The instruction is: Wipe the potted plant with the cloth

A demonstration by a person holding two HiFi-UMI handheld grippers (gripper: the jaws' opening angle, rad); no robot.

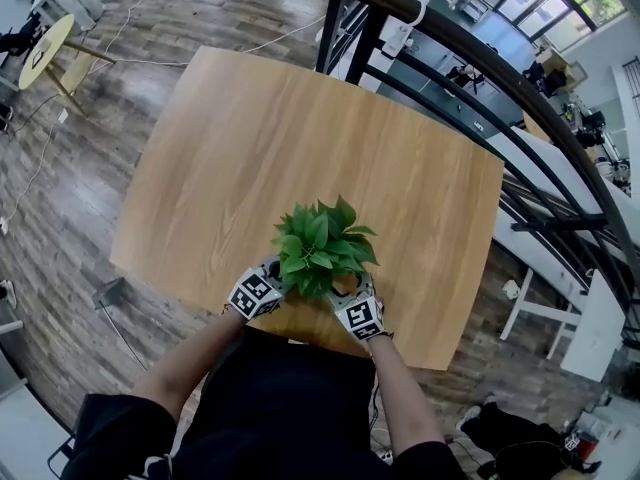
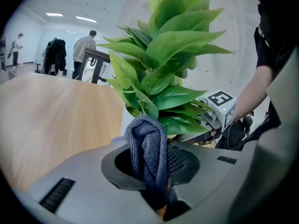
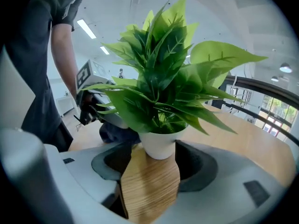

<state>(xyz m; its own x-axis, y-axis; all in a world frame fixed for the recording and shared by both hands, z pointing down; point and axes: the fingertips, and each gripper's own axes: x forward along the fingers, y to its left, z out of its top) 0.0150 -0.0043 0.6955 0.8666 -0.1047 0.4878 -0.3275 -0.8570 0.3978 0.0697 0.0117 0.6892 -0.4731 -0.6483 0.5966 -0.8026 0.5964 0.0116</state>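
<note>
Two grippers, one cloth, one potted plant, one desk. The left gripper's (image 2: 149, 166) fingers are clenched on the dark cloth (image 2: 147, 139), just beside the lower leaves. The right gripper's (image 3: 156, 162) fingers are released, spread either side of the white pot. The potted plant (image 1: 322, 246) stands at the desk's (image 1: 260, 138) near edge.

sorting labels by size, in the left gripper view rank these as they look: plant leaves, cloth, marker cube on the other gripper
1. plant leaves
2. cloth, enlarged by nearness to the camera
3. marker cube
</note>
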